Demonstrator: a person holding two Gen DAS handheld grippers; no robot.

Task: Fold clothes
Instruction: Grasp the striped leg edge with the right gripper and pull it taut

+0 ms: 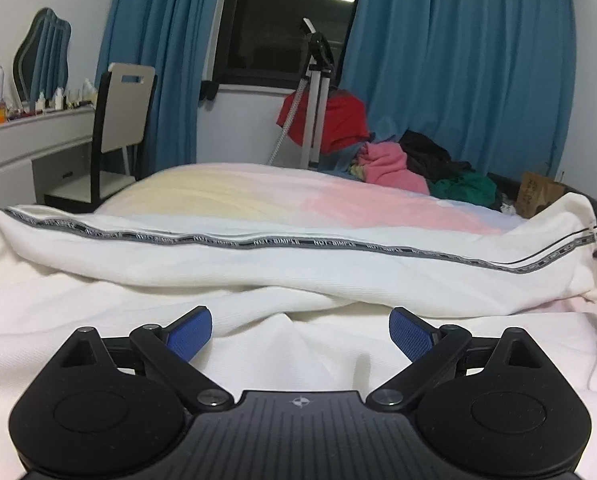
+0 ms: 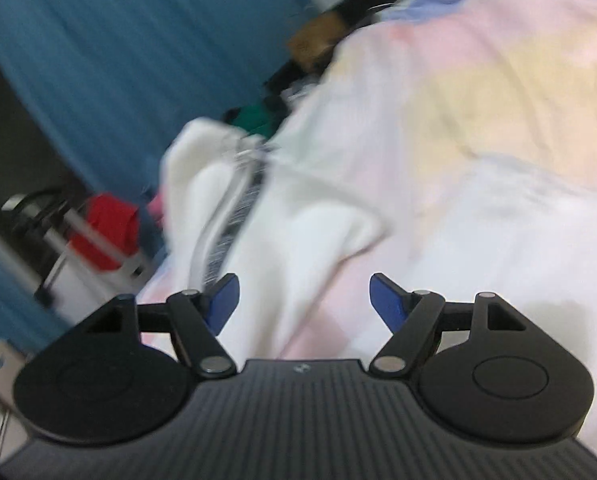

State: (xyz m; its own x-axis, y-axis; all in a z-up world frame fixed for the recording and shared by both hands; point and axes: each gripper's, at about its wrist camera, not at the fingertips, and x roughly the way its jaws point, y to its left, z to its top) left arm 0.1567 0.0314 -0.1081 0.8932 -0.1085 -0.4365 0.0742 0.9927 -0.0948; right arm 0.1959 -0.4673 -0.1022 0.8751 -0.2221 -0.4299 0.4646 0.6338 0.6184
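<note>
blue curtains | dark window (lamp reflected) | chair | vanity desk

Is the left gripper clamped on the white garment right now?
No, the left gripper is open, its blue fingers apart above the white garment.

Bed carries everything, covered in a pastel quilt with yellow, pink and pale blue patches. White garment lies stretched across the near side, rumpled, its grey lettered stripe running side to side. At the far right end sits a clothes pile: pink, black and green pieces touching each other. Right wrist view is blurred; same white garment on the quilt.
</note>
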